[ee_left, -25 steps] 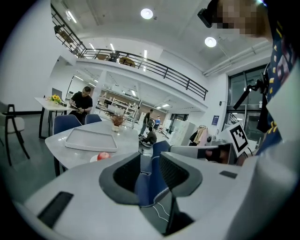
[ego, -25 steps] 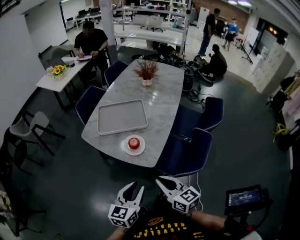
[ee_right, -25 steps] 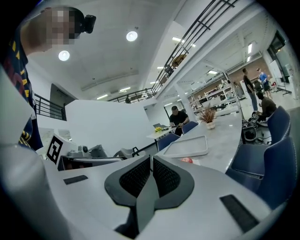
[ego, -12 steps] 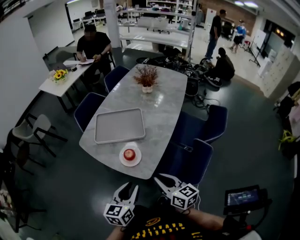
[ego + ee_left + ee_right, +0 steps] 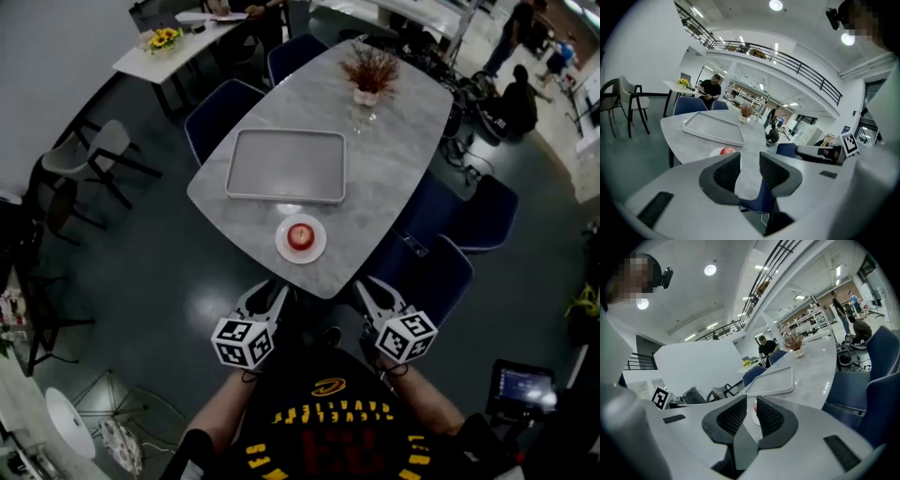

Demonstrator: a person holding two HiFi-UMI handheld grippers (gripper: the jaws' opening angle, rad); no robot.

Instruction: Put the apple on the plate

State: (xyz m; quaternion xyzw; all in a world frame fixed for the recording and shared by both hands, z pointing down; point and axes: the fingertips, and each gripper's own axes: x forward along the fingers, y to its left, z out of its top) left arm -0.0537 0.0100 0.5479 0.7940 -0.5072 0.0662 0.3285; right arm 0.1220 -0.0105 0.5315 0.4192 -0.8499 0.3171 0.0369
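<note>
A red apple rests on a small white plate near the near end of the marble table. Both grippers hover just short of that table end, below the plate in the head view. My left gripper is open and holds nothing; the apple and plate show just past its left jaw. My right gripper is also open and empty, its jaws only a little apart, with a sliver of the apple showing through the gap.
A grey tray lies behind the plate, and a vase of dried flowers stands at the far end. Blue chairs ring the table, one close to my right gripper. People are farther back in the room.
The person has stepped up to the table, so both grippers now sit near its near edge. The apple has stayed on the plate. Neither gripper has taken hold of anything.
</note>
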